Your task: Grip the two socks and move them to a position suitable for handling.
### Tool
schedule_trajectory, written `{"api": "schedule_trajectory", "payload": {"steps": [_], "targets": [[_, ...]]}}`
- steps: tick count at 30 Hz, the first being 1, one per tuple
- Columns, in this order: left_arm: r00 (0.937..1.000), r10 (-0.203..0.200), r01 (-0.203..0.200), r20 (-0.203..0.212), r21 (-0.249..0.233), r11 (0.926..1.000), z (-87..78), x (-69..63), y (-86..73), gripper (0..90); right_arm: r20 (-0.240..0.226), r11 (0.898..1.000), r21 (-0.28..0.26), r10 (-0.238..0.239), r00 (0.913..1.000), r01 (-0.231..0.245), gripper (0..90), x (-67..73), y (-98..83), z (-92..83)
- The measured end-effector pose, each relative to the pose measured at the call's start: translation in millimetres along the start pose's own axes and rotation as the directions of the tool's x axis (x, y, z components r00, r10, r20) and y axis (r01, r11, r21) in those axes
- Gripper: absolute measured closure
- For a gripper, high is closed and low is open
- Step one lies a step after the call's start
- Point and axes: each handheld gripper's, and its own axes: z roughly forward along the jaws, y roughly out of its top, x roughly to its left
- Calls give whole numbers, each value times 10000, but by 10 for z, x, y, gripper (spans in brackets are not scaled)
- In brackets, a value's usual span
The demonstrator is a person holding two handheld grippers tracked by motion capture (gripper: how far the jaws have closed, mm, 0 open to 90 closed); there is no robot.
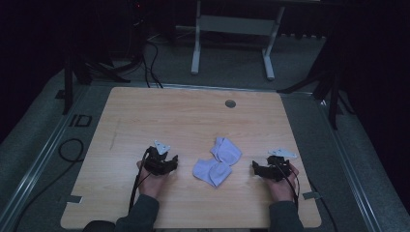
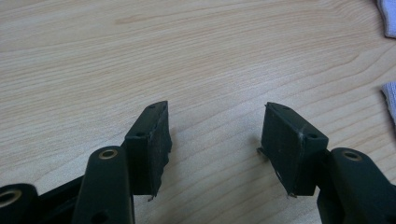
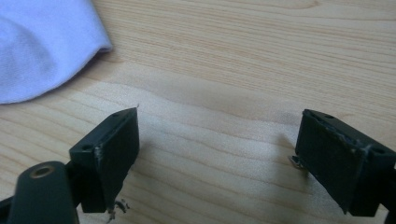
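Two pale lavender socks lie loosely together near the middle of the wooden table [image 1: 145,111]: one sock [image 1: 226,150] farther back, the other sock [image 1: 212,171] nearer the person. My left gripper [image 1: 167,158] rests on the table to their left, open, with bare wood between its jaws; its own view has the left gripper [image 2: 215,140] and sock edges [image 2: 387,18] at the far right. My right gripper [image 1: 257,169] sits on the table to the right of the socks, also open and empty. In its view the right gripper [image 3: 217,154] has a sock [image 3: 42,46] at upper left.
A round grey grommet [image 1: 230,103] sits near the table's far edge. Beyond the table stand a white frame [image 1: 232,29], black stands and cables on dark carpet. Strips of tape [image 1: 72,198] mark the near corners.
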Motion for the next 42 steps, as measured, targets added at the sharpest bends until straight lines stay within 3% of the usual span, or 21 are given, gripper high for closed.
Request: {"api": "schedule_trajectory", "payload": {"steps": [4,9,16,19,28,31,36,37,38,42], "targets": [[10000,-8,8,-1,-2,10000,1,-1,0,415,53,10000,61,47,10000,-48,137,6,2,-6],[10000,-10,10,-4,2,10000,3,-4,2,411,105,9994,324,102,9999,-105,257,35,18,-60],[10000,-7,7,-8,23,10000,7,-8,7,408,55,9997,247,50,10000,-51,433,51,22,-115],[10000,-6,6,-9,25,10000,6,-9,7,408,-259,9999,92,-76,9996,79,544,74,36,-180],[10000,-8,8,-4,25,10000,7,-9,8,407,-771,9990,-174,-424,9961,411,651,205,79,-288],[10000,-38,38,-5,5,10000,10,-12,9,407,-1538,9991,-131,-416,9872,401,747,282,86,-307],[10000,-42,42,0,4,10000,10,-12,9,407,-1768,9965,-154,-842,9806,828,881,473,103,-337],[10000,-42,42,0,4,10000,10,-12,9,406,-1768,9965,-154,-842,9806,828,881,473,103,-337],[10000,-42,42,0,-2,10000,11,-12,9,406,-2013,9955,-228,-948,9749,921,897,564,113,-344],[10000,-45,45,1,-4,10000,11,-12,9,406,-2163,9887,-249,-1497,9648,1479,899,760,126,-328]]}}
